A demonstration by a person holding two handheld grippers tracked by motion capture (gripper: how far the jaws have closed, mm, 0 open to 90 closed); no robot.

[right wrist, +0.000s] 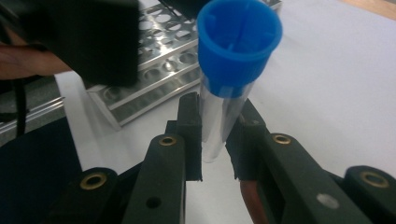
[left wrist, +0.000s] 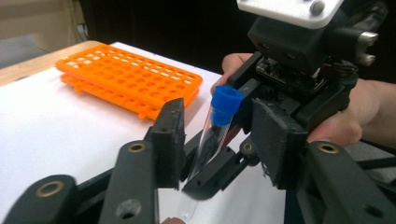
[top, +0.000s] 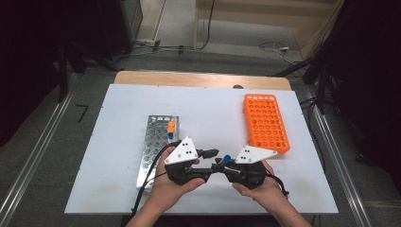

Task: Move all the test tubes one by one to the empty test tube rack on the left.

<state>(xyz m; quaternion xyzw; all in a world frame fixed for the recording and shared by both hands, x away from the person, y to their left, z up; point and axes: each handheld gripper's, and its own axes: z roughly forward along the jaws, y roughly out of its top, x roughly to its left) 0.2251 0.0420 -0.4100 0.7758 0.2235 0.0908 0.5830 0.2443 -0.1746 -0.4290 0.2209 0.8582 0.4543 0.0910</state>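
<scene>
Both hands come in over the bench's near edge, each holding a tool, tips facing each other. The left tool (top: pixel 208 153) has its jaws parted. The right tool (right wrist: pixel 218 135) has its jaws closed on a tube (right wrist: pixel 229 84) and holds it upright.

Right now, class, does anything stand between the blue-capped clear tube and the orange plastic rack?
Nothing visible does. The blue-capped clear tube is clamped in the right gripper, and only bare white table lies between it and the orange plastic rack.
</scene>
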